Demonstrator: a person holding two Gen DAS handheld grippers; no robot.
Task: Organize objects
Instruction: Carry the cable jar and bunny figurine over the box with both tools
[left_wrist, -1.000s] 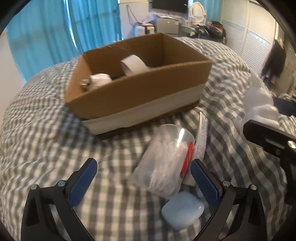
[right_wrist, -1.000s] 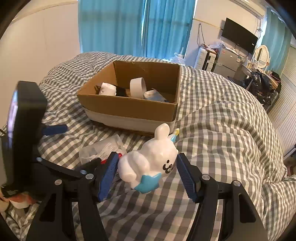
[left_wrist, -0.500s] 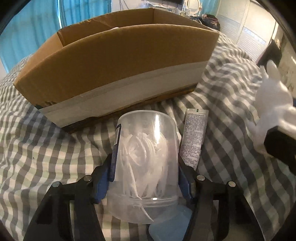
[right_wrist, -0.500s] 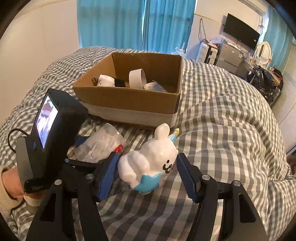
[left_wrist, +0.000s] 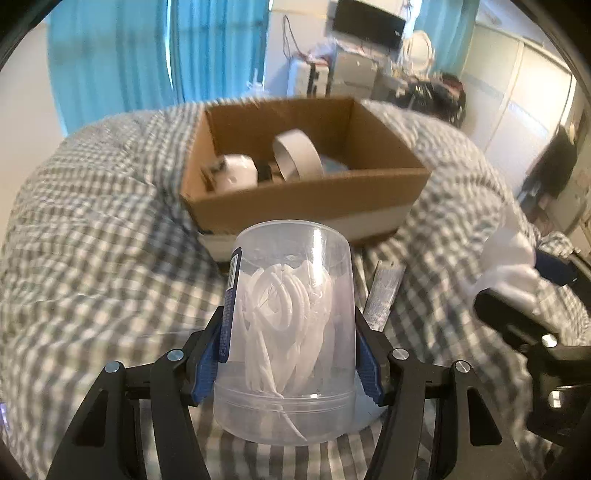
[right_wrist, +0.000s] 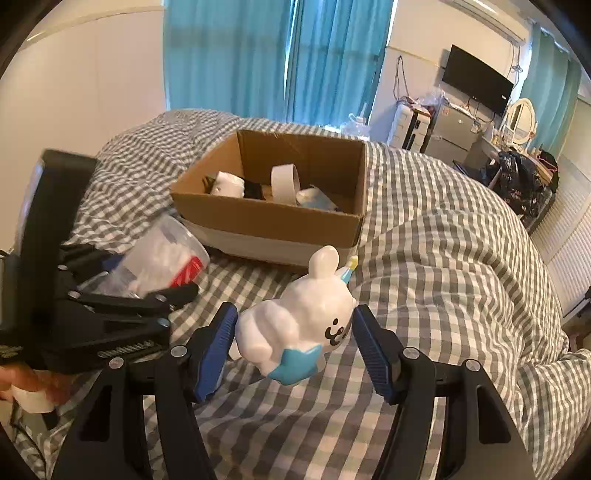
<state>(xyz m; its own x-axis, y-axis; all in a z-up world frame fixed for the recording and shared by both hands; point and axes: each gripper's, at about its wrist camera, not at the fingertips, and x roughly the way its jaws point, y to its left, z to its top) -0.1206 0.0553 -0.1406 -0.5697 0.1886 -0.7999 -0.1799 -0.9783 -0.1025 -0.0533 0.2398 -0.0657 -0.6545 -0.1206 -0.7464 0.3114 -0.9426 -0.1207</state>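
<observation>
A clear plastic tub (left_wrist: 291, 295) full of white picks is clamped between the blue pads of my left gripper (left_wrist: 291, 332), and it hangs above the checked bedcover (left_wrist: 92, 258). The right wrist view shows the same tub (right_wrist: 162, 254) at the left, tilted toward the open cardboard box (right_wrist: 266, 221). My right gripper (right_wrist: 295, 325) is shut on a white bunny figure (right_wrist: 299, 321) with a blue star. It holds the figure just in front of the box's near right corner. The box (left_wrist: 306, 206) lies straight ahead of the tub.
In the box are a roll of white tape (left_wrist: 297, 157), a white device (left_wrist: 238, 173) and some dark items. A small flat tube (left_wrist: 384, 295) lies on the bedcover right of the tub. A person's hand (right_wrist: 33, 380) holds the left gripper's handle. Furniture stands beyond the bed.
My left gripper went from wide open to shut on the tub, then rose with it, so the box's inside shows again. The right gripper kept its hold on the bunny.
</observation>
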